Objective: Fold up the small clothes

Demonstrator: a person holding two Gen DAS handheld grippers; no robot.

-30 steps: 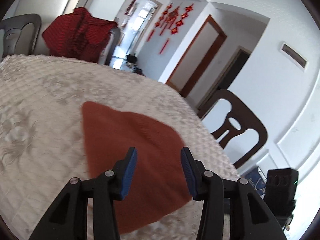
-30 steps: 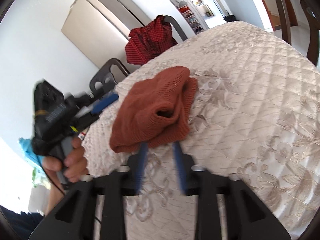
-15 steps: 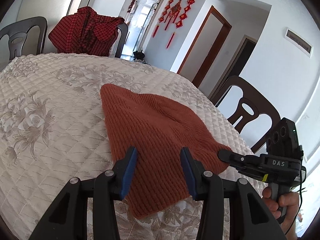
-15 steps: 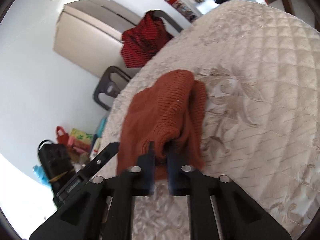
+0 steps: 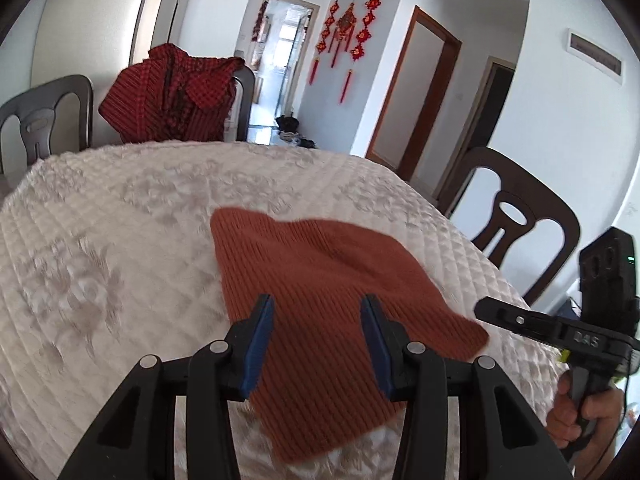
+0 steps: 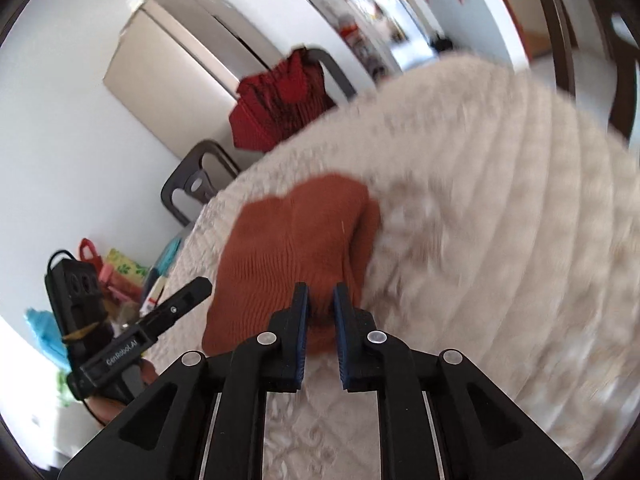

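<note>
A rust-orange knitted garment point(image 5: 320, 300) lies on the quilted cream tablecloth point(image 5: 120, 240). My left gripper point(image 5: 318, 312) is open and hovers just above the garment's near part, holding nothing. My right gripper point(image 6: 320, 298) is shut on the garment's near edge point(image 6: 296, 248); it also shows at the right of the left wrist view point(image 5: 486, 308), at the garment's right corner. The right wrist view is blurred by motion.
A red checked cloth point(image 5: 172, 92) hangs over a grey chair at the table's far side. A dark wooden chair point(image 5: 520, 232) stands at the right. Bags and clutter point(image 6: 120, 272) sit on the floor past the table's left edge.
My right gripper has closed on the garment's near edge. The left gripper stayed open and swung back over the garment. Both views shifted.
</note>
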